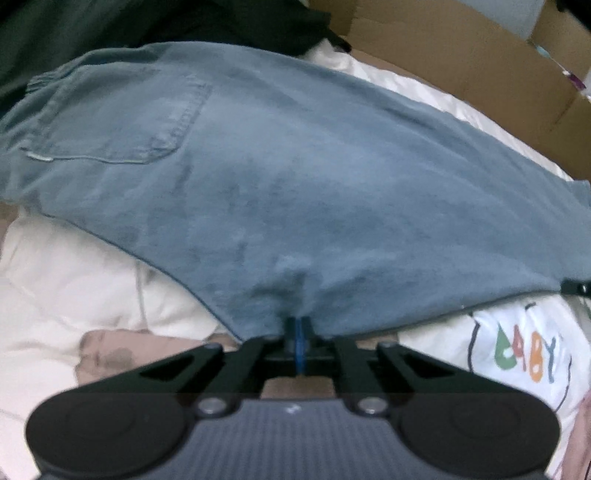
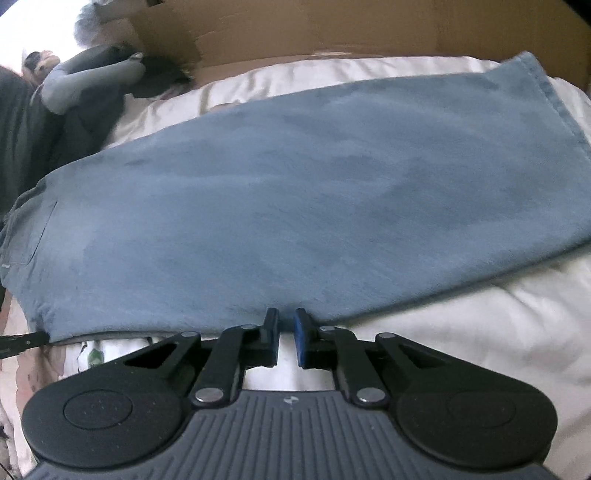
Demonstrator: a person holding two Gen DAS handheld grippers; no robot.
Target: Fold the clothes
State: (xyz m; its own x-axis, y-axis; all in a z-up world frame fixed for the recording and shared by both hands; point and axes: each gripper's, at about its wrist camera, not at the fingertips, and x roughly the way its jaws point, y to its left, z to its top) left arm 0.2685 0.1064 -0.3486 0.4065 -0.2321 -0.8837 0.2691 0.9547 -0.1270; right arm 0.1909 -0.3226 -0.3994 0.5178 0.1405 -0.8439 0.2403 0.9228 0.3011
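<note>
Left wrist cam: left gripper (image 1: 299,326) has jaws fully together, blue pads pinching the near edge of the blue jeans (image 1: 295,177); fabric puckers up just above the pinch. Tool points steeply down at the bed. Jeans lie spread flat across a white quilt (image 1: 74,280), back pocket (image 1: 122,122) at far left, hem end toward right. Dark garment (image 1: 147,22) sits beyond the waistband, far left. White cloth w/ coloured "BABY" letters (image 1: 524,354) lies near right, just beside the jeans' edge. Cardboard boxes (image 1: 461,55) stand along the far side.

Right wrist cam: right gripper (image 2: 286,325) has a narrow gap between its jaws; tips sit at the jeans' near edge, further along the leg. Cloth between the pads – can't tell; the gap shows white quilt lower down. It also tilts steeply down. Tip of the other tool pokes in at the near left edge, touching the jeans.
</note>
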